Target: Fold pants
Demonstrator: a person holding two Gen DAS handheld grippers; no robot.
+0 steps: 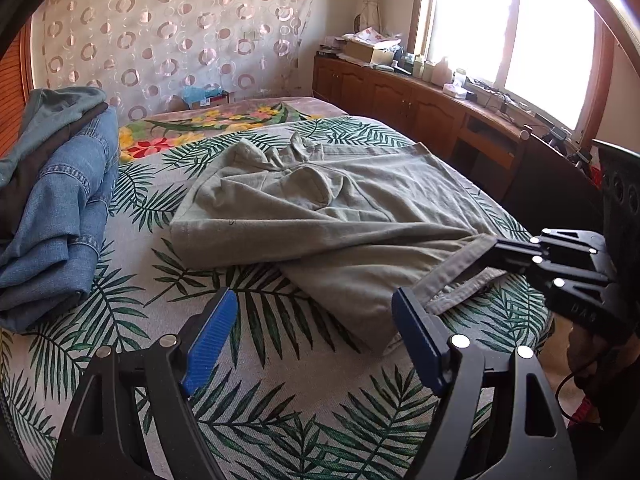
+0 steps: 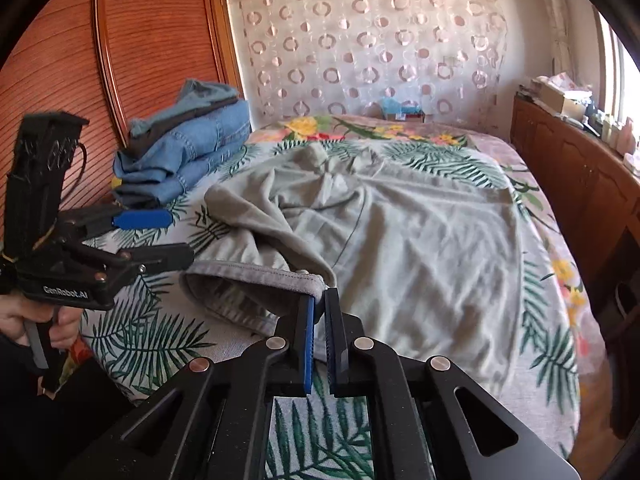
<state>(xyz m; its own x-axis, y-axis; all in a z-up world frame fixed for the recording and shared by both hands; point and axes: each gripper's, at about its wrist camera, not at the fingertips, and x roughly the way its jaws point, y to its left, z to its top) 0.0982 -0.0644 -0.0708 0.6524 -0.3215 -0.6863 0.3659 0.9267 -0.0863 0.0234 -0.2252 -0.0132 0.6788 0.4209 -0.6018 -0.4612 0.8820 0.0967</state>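
The pants (image 2: 400, 240) were pale grey-green. The bed cover (image 1: 280, 392) under them was off-white with dark green palm fronds. Beside the pants lay blue denim jeans (image 1: 60, 216). The tongs (image 1: 316, 344) were black with blue pads (image 1: 212, 340). The curtain (image 2: 380, 52) behind the bed bore pink rings.

Ahead of the gripper a circle-patterned curtain (image 2: 372, 52) covers the wall; to its right, a bright window (image 1: 516, 28) above cluttered wooden cabinets (image 1: 404, 98); leftward, a reddish wooden headboard (image 2: 132, 40).
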